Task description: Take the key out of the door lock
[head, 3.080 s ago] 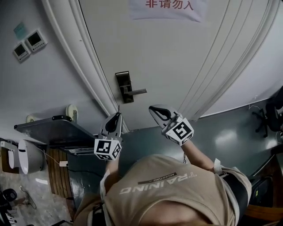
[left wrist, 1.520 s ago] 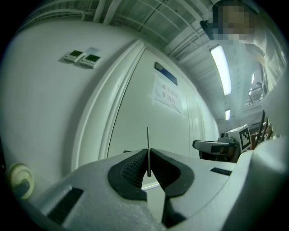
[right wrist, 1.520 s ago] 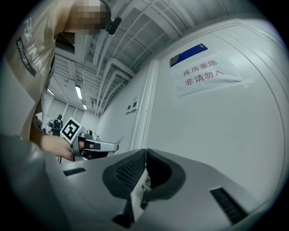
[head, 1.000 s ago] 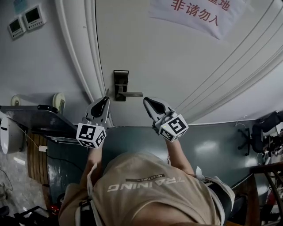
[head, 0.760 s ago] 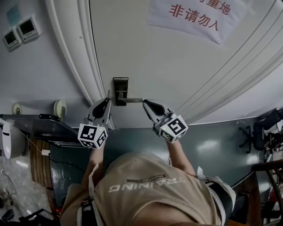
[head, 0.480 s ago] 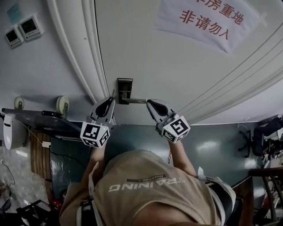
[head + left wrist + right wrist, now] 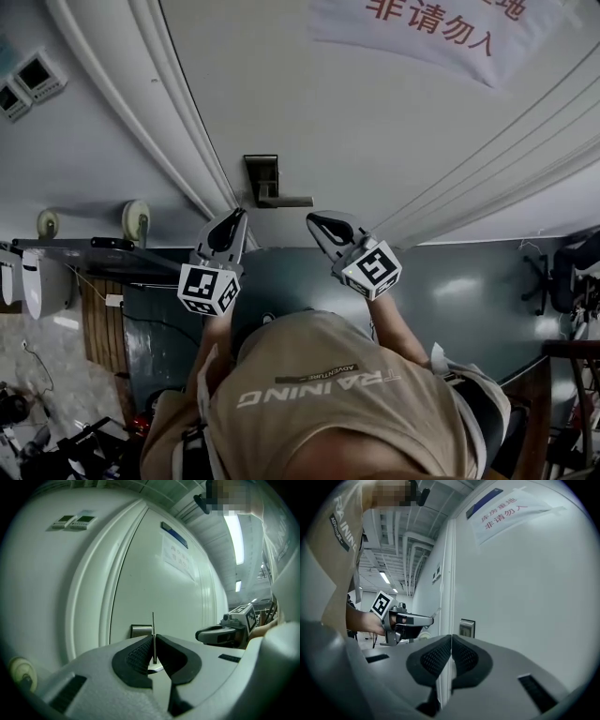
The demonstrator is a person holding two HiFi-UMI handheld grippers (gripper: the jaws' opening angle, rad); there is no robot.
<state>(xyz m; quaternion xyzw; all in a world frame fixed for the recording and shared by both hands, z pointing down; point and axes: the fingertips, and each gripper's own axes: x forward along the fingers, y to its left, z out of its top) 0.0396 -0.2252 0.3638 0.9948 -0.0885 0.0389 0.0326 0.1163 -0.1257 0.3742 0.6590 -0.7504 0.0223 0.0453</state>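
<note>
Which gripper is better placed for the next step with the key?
The left gripper, probably: its fingers are shut on the key, and the lock plate lies straight ahead. The right gripper is shut and empty, near the door handle.

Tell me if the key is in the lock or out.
Out: the left claw is shut on the key, held clear of the lock plate.

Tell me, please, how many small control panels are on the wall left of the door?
2. Both hang side by side left of the door frame: the nearer panel and the outer panel at the head view's edge. Others may lie outside it.
</note>
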